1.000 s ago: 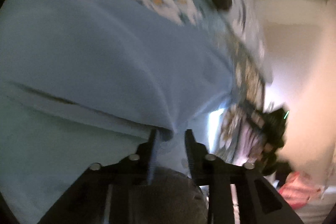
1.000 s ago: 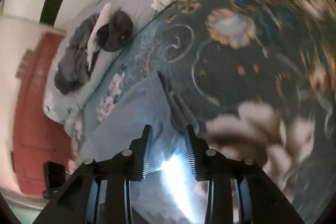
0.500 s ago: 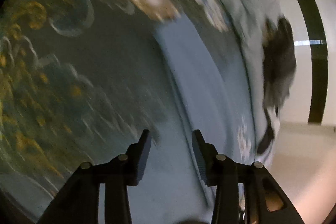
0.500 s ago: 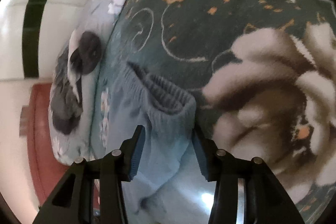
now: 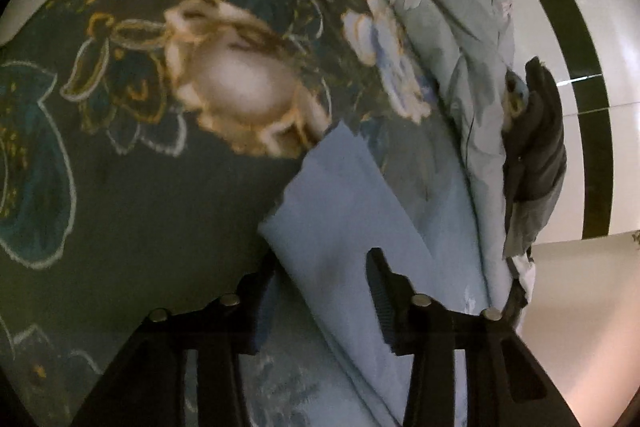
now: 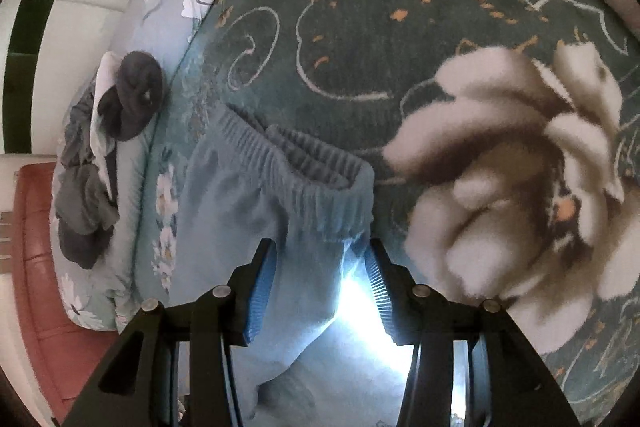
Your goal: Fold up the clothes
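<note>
Light blue trousers [image 6: 288,227] lie on a dark floral blanket [image 6: 400,47]. Their elastic waistband [image 6: 300,179] faces away in the right wrist view, just beyond my right gripper [image 6: 320,255], which is open above the cloth with nothing between its jaws held. In the left wrist view the trouser leg end [image 5: 340,195] lies flat, its hem corner pointing away. My left gripper [image 5: 320,263] is open, its jaws straddling the leg cloth without pinching it.
A pile of dark grey clothes [image 6: 100,147] lies on the pale floral quilt [image 6: 168,7] by the wall; it also shows in the left wrist view [image 5: 532,155]. A red headboard [image 6: 36,267] is at the left. A white tiled wall with a dark stripe [image 5: 592,107] lies beyond.
Both grippers have let go of the trousers and opened. The left one swung from the lifted cloth to look down along the leg on the blanket; the right one drew back from the waistband.
</note>
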`<state>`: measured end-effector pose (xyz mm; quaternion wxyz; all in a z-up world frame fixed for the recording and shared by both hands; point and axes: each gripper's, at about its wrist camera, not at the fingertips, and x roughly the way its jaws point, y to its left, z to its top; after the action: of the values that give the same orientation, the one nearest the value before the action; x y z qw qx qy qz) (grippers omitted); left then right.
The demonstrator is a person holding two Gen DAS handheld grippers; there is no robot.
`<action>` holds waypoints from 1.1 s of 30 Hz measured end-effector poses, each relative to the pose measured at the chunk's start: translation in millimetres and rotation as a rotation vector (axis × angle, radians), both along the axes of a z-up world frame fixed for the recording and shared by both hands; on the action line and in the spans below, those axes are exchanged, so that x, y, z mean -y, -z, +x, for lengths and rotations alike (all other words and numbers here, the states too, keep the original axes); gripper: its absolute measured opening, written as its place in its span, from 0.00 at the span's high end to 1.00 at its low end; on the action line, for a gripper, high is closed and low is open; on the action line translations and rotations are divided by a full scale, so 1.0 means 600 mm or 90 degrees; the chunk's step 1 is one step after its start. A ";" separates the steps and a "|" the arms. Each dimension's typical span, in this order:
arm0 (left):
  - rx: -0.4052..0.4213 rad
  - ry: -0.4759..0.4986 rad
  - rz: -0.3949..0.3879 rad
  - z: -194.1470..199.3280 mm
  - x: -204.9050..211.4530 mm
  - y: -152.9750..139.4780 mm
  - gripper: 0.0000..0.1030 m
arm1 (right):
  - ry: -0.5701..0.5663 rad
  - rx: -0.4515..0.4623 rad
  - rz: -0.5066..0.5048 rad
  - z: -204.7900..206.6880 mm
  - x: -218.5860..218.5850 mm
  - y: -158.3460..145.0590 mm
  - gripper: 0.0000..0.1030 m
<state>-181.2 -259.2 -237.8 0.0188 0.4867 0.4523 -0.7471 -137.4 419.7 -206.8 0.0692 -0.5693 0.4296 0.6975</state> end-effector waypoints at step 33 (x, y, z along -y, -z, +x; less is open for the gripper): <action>-0.026 0.558 -0.113 0.032 -0.575 -0.062 0.90 | -0.078 -0.074 -0.061 0.055 -0.009 -0.063 0.54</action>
<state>-161.7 85.9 -200.7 -0.2669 0.6143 0.1378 -0.7297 -104.4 425.0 -169.0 -0.0259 -0.5560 0.4299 0.7109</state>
